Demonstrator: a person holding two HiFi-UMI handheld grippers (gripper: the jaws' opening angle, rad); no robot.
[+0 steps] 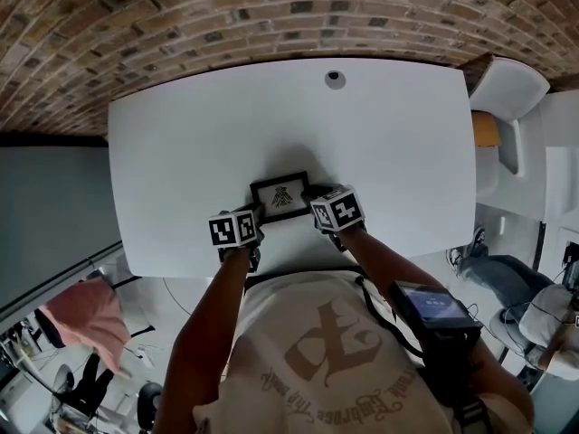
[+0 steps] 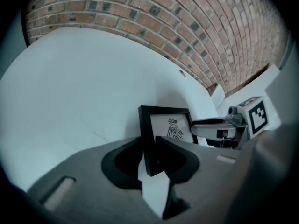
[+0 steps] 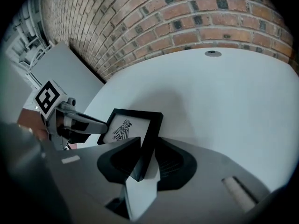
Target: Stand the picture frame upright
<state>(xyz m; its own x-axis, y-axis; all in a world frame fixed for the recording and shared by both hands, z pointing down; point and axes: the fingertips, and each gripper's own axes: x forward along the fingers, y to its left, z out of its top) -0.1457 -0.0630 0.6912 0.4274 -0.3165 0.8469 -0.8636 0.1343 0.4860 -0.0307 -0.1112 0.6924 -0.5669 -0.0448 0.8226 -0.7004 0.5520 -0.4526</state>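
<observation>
frame (image 1: 280, 196) on table (image 1: 226, 125), near front edge

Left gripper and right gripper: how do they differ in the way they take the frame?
The left gripper is closed on the left side of the frame, the right gripper on its right side. In the head view the left gripper sits lower in the picture than the right gripper. Both clamp a black side bar between their jaws, over the white table.
</observation>
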